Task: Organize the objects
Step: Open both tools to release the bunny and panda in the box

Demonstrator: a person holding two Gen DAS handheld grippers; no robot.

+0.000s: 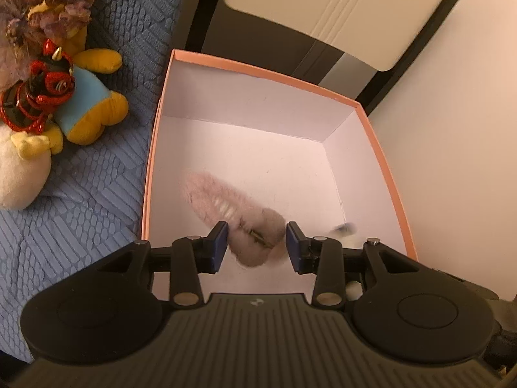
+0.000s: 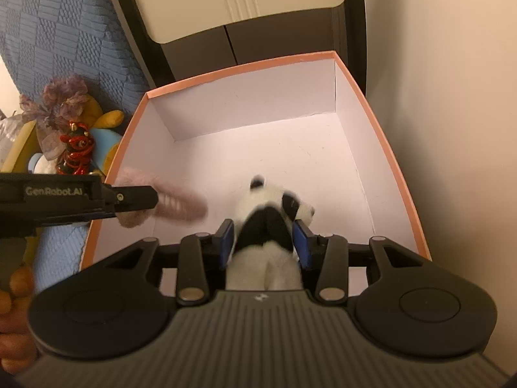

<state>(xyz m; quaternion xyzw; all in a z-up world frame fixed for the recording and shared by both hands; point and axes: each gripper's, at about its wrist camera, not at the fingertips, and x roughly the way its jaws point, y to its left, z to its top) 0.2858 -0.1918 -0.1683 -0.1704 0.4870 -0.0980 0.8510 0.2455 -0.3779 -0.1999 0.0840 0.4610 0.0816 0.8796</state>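
Observation:
An open box (image 1: pixel 274 79) with a salmon rim and white inside stands beside the bed; it also shows in the right wrist view (image 2: pixel 384 148). My left gripper (image 1: pixel 257 247) hangs over the box with its jaws apart; a fuzzy pink toy (image 1: pixel 226 203) sits between them, blurred, and I cannot tell if the pads touch it. The pink toy (image 2: pixel 181 203) and left gripper (image 2: pixel 135 199) also show in the right wrist view. My right gripper (image 2: pixel 263 242) is shut on a black-and-white panda plush (image 2: pixel 274 207) over the box.
Several plush toys lie on the blue textured bedspread (image 1: pixel 80 210): a yellow one in a blue shirt (image 1: pixel 90 103), a red beaded figure (image 1: pixel 42 90) and a cream one (image 1: pixel 22 174). A dark cabinet with a cream panel (image 1: pixel 339 6) stands behind the box. A wall (image 1: pixel 458 129) is right.

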